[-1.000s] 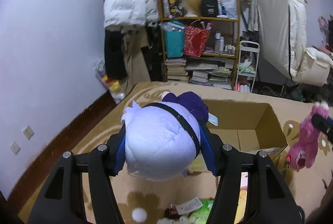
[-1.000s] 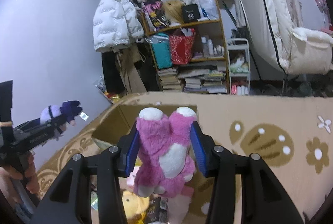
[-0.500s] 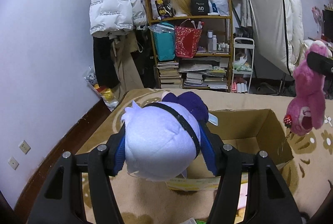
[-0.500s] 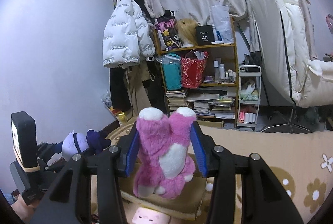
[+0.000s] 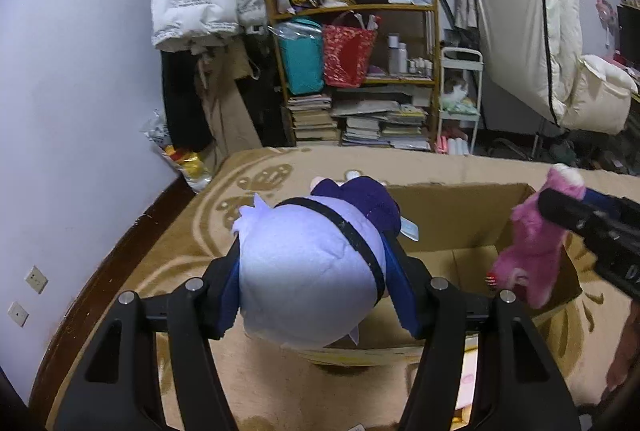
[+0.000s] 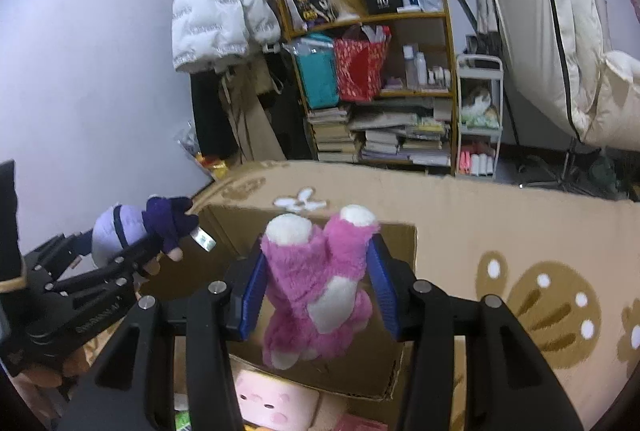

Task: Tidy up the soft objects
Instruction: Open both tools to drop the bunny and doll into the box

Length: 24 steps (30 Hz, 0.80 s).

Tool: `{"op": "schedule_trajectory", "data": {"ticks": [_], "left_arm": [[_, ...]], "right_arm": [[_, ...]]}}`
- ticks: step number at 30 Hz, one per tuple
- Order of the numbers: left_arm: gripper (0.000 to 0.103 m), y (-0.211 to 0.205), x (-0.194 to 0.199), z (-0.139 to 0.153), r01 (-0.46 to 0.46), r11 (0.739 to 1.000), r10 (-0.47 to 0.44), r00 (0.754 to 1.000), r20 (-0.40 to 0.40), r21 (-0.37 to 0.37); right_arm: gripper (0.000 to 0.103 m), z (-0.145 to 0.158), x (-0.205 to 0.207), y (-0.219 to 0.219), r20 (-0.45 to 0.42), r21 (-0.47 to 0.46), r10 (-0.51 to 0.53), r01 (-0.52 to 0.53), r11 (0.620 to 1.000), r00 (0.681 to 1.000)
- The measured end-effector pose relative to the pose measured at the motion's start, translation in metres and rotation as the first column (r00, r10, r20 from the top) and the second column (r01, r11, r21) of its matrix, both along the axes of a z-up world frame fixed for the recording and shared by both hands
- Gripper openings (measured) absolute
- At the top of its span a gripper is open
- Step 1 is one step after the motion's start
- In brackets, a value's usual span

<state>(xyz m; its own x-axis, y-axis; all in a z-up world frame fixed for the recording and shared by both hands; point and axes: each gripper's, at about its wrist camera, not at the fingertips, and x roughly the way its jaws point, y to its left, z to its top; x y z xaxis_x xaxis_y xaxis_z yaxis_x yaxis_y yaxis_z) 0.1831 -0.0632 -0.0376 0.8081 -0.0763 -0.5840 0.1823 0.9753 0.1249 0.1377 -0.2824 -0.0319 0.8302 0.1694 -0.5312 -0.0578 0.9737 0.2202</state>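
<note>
Hanging over the cardboard box [image 5: 472, 227], the lavender plush doll [image 5: 308, 271] sits clamped in the left gripper [image 5: 316, 291]; the right gripper [image 6: 316, 295] pinches the pink plush bear [image 6: 320, 291]. Released near the box's rim, either could tumble onto the carpet [image 5: 192, 243], or the tongs could collide.

Two handheld black plastic grippers

The left gripper [image 5: 316, 295] and right gripper [image 6: 318, 295] share angular black arms, silver round screws and blue ribbed finger pads [image 6: 251, 301]; the left's arm carries embossed lettering.

Both wrist views look down over the cardboard box [image 5: 472, 231], facing the bookshelf [image 6: 372, 83].
</note>
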Motion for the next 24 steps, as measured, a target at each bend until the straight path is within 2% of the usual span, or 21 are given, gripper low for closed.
{"op": "schedule_trajectory", "data": {"ticks": [6,8,9,10,12,16,19,24], "left_arm": [[0.066,-0.004,0.003,-0.010,0.014,1.000,-0.015,0.999,-0.047,-0.021],[0.077,-0.003,0.004,-0.011,0.000,1.000,-0.002,0.999,-0.051,-0.032],[0.080,-0.001,0.003,-0.010,-0.006,0.999,0.004,0.999,-0.045,-0.033],[0.085,-0.001,0.003,-0.010,-0.015,0.999,0.013,0.999,-0.040,-0.031],[0.089,0.002,0.001,-0.009,-0.033,0.999,0.033,0.999,-0.032,-0.017],[0.103,0.006,-0.002,-0.005,-0.039,0.999,0.039,0.998,-0.046,-0.003],[0.103,0.012,-0.007,0.000,-0.060,0.998,0.060,0.997,-0.057,-0.003],[0.103,0.022,-0.020,0.008,-0.072,0.997,0.070,0.995,-0.070,-0.013]], "right_arm": [[0.052,-0.020,0.005,-0.002,-0.050,-0.002,-0.006,0.006,1.000,0.999],[0.053,-0.023,0.006,-0.001,-0.062,-0.002,0.001,-0.001,1.000,0.998],[0.057,-0.025,0.005,-0.001,-0.068,-0.004,0.006,-0.006,1.000,0.998],[0.068,-0.025,0.005,-0.001,-0.070,-0.006,0.008,-0.008,1.000,0.998],[0.081,-0.024,0.003,0.000,-0.070,-0.023,-0.004,0.003,1.000,0.998],[0.094,-0.011,-0.011,0.000,-0.011,-0.036,-0.024,0.023,0.999,1.000],[0.102,-0.005,-0.013,0.003,-0.007,-0.064,-0.021,0.020,0.998,1.000],[0.103,0.007,-0.025,0.006,0.012,-0.049,-0.012,0.012,0.999,1.000]]}}
